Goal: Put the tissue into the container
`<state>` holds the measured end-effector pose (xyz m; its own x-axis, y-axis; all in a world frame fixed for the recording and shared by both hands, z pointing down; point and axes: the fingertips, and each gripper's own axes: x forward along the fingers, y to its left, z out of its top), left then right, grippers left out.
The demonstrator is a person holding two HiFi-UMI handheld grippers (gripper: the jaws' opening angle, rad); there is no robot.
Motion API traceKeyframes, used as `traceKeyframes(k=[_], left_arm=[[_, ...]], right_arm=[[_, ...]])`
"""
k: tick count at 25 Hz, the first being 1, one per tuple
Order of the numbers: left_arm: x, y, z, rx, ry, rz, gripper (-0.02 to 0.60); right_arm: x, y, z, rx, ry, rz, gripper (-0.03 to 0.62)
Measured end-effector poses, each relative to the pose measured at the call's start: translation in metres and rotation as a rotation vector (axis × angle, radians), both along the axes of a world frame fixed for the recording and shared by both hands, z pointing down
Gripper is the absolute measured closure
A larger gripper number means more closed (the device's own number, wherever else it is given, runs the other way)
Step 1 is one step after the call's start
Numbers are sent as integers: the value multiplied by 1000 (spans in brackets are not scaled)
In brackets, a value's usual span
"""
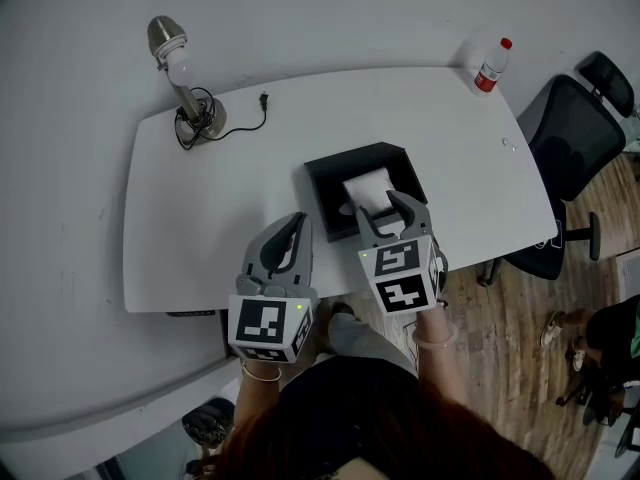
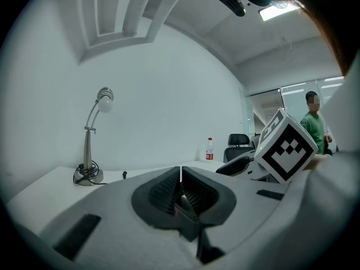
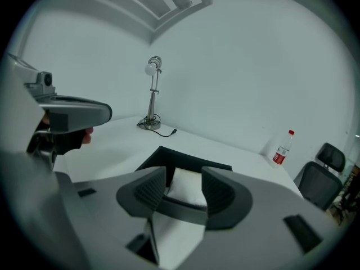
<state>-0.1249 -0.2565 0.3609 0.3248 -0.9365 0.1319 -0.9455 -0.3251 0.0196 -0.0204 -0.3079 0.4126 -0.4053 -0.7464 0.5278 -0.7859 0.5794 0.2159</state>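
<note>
While the white tissue [image 1: 368, 190] lies inside the black open-topped container [image 1: 325, 183], my right gripper [image 1: 378, 206] hangs just over the container's near wall, tilted down toward it. Its jaws stand partly apart. The right gripper view frames the tissue [image 3: 185, 187] in the gap between them, but it lies down in the container [image 3: 194, 161] and the pads press on nothing. The container sits on the white table [image 1: 200, 218] close to the near edge, a little right of the middle.

My left gripper [image 1: 297, 220] is held over that same near edge, just left of the container and apart from it. Its ribbed jaws are closed together with nothing between them, only a thin slit showing in the left gripper view.

A silver desk lamp [image 1: 180, 78], with its coiled cord and loose plug, stands at the table's far left corner. A clear bottle [image 1: 490, 66] with a red cap and label stands at the far right corner. A black office chair [image 1: 570, 138] is drawn up beside the right edge.
</note>
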Motion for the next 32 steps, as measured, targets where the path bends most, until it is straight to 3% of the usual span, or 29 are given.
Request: traceKeyframes(k=[8,13,20,32], left_arm=[[3,23,-7,26,-5,4,552],[6,39,-12,38,-8,9,552],[8,60,-16,52,-6,13,552],[13,101,-25,78,-11,10,552]], right_arm=[[6,24,-12,48,-7,12,421],[11,41,-20,79,-12,30,491],[13,64,-30,114,-18,34,536],[14,105,-46,165,-39,24,563]])
